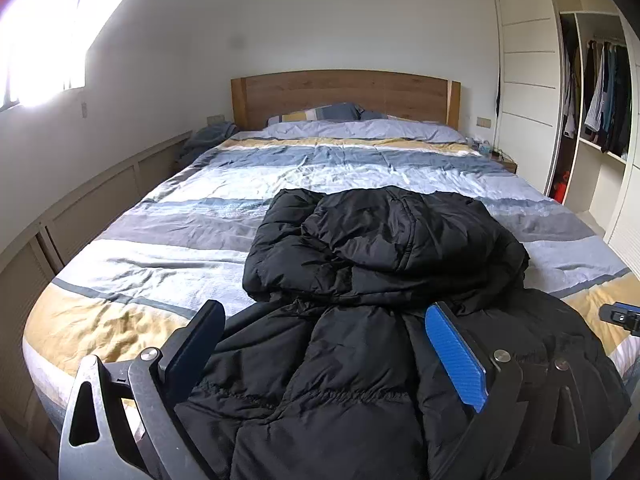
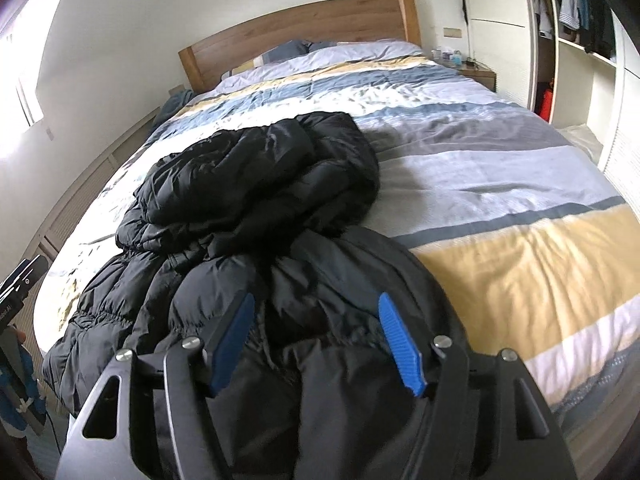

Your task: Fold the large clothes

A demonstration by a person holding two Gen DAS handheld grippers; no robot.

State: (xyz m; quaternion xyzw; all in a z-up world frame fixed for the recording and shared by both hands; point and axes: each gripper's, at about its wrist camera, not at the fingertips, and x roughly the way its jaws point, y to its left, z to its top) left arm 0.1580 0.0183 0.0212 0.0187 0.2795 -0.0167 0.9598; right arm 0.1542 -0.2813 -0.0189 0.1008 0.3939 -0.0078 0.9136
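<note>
A wide bed (image 1: 168, 216) with a striped duvet in blue, grey, white and yellow fills the white-walled room, its wooden headboard (image 1: 344, 94) against the far wall. Bright daylight pours through a window (image 1: 40, 36) on the left. On the right stands an open wardrobe (image 1: 600, 92) with hanging clothes, a small nightstand (image 2: 478, 73) beside it.

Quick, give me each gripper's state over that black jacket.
Left gripper: open, holding nothing, above the black puffer jacket.
Right gripper: open, holding nothing, above the same jacket.
</note>
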